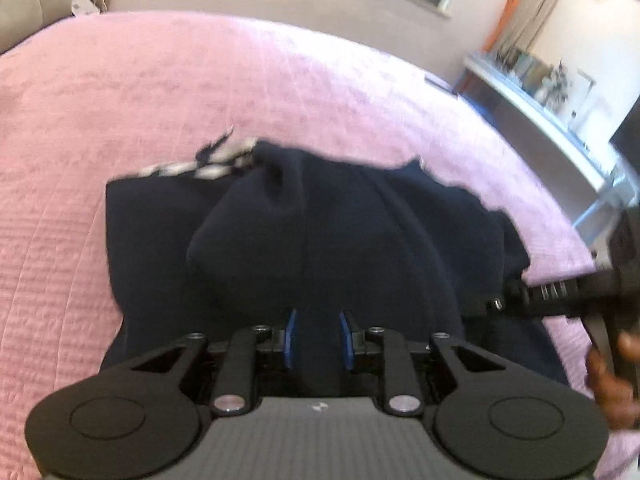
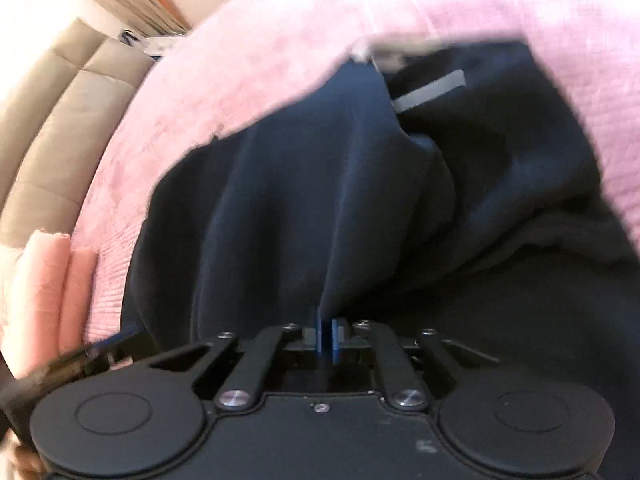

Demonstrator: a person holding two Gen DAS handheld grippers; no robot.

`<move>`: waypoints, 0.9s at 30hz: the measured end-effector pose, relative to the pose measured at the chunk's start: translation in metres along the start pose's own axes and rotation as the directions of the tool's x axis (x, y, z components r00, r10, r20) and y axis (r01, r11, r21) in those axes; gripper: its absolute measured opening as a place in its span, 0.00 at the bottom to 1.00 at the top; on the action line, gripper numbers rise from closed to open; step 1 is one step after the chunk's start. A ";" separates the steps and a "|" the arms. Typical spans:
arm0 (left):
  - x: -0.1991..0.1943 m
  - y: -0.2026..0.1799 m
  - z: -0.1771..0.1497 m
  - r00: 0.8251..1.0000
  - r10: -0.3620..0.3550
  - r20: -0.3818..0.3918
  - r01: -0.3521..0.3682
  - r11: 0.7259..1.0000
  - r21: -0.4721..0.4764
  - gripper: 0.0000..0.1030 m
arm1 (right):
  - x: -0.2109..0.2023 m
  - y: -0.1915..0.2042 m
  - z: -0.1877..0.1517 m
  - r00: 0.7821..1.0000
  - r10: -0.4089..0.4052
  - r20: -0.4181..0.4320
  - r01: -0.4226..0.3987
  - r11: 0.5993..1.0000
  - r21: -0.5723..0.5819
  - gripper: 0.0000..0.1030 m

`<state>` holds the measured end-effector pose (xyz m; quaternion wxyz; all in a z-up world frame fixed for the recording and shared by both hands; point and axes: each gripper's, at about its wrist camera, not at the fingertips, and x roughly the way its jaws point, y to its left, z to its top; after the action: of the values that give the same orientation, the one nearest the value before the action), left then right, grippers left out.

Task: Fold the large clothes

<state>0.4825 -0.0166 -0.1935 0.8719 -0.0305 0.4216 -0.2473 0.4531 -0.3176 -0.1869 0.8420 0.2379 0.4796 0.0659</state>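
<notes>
Left hand-held gripper [image 1: 318,338] open over navy garment [image 1: 320,232] on pink bedspread [image 1: 160,92]; right hand-held gripper [image 1: 516,300] at garment's edge.

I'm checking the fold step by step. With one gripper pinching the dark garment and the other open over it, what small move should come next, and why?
Probably close the left gripper on the navy garment. Its jaws stand open with cloth between them, while the right gripper is already shut on a raised fold of the same garment on the pink bedspread. Gripping with both would let the fold be carried evenly.
</notes>
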 end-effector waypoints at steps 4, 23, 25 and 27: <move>0.017 -0.010 0.019 0.998 0.006 0.065 -0.004 1.000 -0.026 0.28 | -0.048 0.008 0.003 0.990 -0.113 0.089 0.121 0.988 -0.095 0.05; 0.032 -0.048 0.037 0.994 -0.095 0.062 0.098 0.994 -0.054 0.29 | -0.030 0.017 0.002 0.997 0.019 0.076 -0.002 0.976 -0.219 0.42; 0.053 -0.059 0.038 0.995 -0.088 0.049 0.089 0.995 -0.036 0.30 | -0.004 0.027 -0.006 0.997 0.053 0.050 -0.040 0.970 -0.242 0.36; 0.082 -0.057 0.034 0.999 -0.024 -0.024 0.023 0.999 -0.034 0.29 | 0.027 0.024 -0.015 1.000 0.012 -0.012 -0.014 0.971 -0.241 0.36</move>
<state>0.5274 -0.1093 -0.2156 0.8630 -0.0470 0.4360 -0.2510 0.4579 -0.2820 -0.2031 0.8617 0.1369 0.4708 0.1304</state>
